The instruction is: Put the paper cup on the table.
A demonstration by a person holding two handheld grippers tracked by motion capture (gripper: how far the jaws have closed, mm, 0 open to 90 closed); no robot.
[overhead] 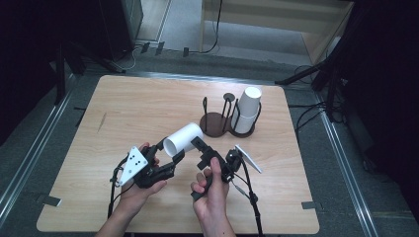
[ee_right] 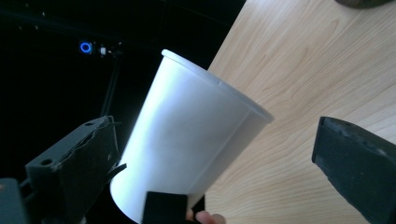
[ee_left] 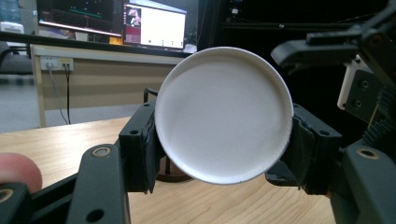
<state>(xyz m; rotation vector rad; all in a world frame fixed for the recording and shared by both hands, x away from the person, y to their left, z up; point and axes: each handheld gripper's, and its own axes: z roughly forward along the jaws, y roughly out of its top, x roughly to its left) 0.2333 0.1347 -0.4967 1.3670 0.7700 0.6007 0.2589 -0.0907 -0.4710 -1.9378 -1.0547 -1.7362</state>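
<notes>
A white paper cup [overhead: 184, 138] lies on its side in the air above the table's near middle. My left gripper [overhead: 170, 150] is shut on its base end. In the left gripper view the cup's round bottom [ee_left: 224, 114] faces the camera, pinched between the two black jaws. My right gripper [overhead: 198, 145] is open beside the cup's wider end. In the right gripper view the cup [ee_right: 187, 140] slants between the jaws: the left one is close to its wall, the right one well apart. A dark cup rack [overhead: 216, 124] holds a stack of white cups [overhead: 248, 110].
The wooden table [overhead: 128, 108] is bare on its left and far parts. The rack's thin uprights [overhead: 205, 106] stand right of centre, just beyond the held cup. Cables trail from both grippers toward the near edge. Monitors [ee_left: 154, 23] glow behind the table.
</notes>
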